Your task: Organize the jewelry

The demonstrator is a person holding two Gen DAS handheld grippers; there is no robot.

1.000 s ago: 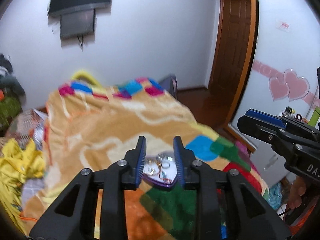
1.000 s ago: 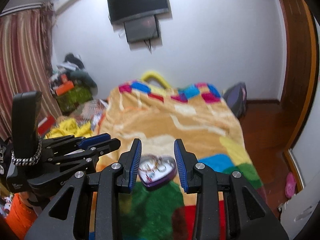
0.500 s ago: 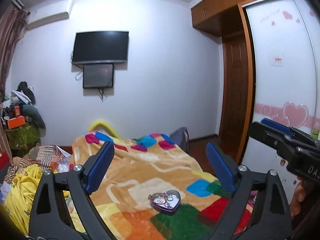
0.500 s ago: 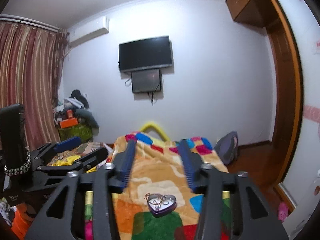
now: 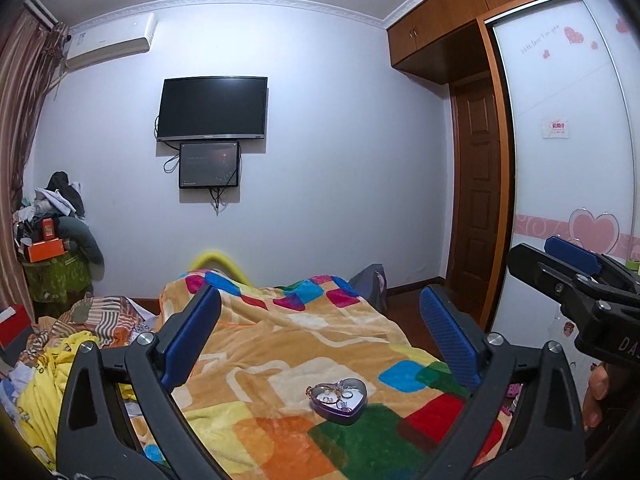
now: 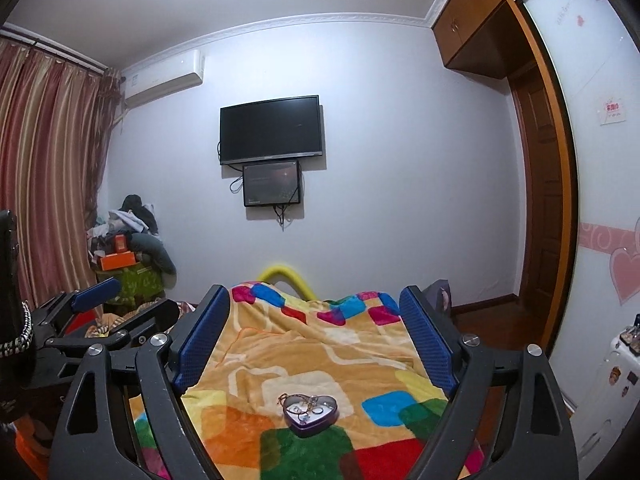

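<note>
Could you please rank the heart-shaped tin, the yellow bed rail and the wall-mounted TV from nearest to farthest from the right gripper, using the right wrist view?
1. Heart-shaped tin: on the blanket, just ahead of the right gripper.
2. Yellow bed rail: at the bed's far end.
3. Wall-mounted TV: high on the far wall.

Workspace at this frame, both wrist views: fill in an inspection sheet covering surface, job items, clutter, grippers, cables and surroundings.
Surface: bed covered by a multicoloured patchwork blanket, rumpled.
Job's things: heart-shaped tin lying open on the blanket, small rings and a chain inside; a bit of chain hangs over its rim.
Clutter: clothes pile on the bed's left side; stacked bags and an orange box in the corner.
Grippers: left gripper open, holding nothing; right gripper open, holding nothing; both apart from the tin.
Cables: wires dangle below the wall TV and small screen.
Surroundings: air conditioner, striped curtains, wooden door, wardrobe with heart stickers.
</note>
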